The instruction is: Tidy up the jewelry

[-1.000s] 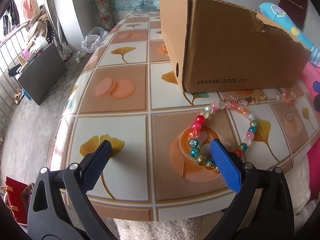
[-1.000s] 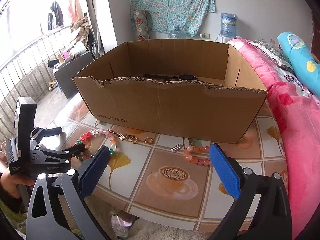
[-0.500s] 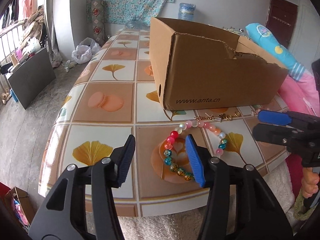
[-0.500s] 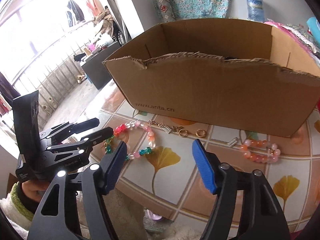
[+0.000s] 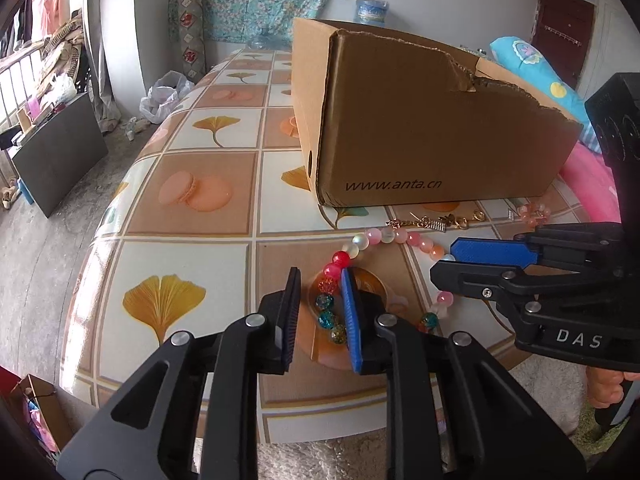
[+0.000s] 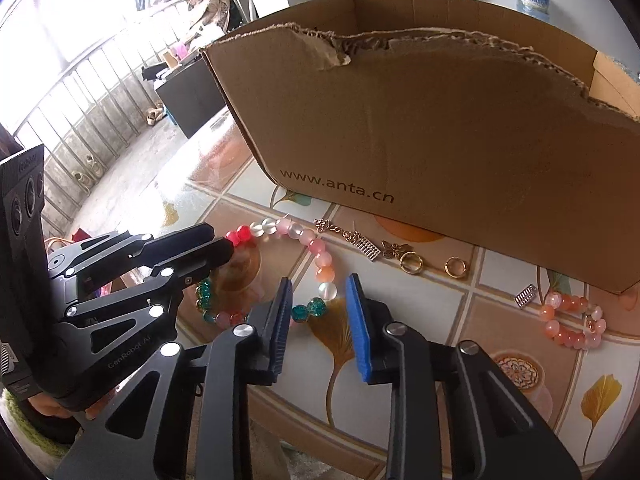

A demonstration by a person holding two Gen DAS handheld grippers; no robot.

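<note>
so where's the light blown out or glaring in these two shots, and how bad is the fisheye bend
Right wrist view: the barred window at upper left is blown out white, with glare on the wet floor. Left wrist view: even daylight, mild sheen on the glossy tiled tablecloth. Both bend straight lines, as on the brown cardboard box, with dark corners.

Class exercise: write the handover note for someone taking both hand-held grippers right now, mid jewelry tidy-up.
Left hand-held gripper: jaws closing around the multicolour bead bracelet, near side.
Right hand-held gripper: jaws closing around the same bracelet, opposite side.
Bracelet lies on the table before the cardboard box.
Also outside the box: gold chain, two rings, pink bracelet.
Done: none visibly boxed.
Left: lift and box everything.
</note>
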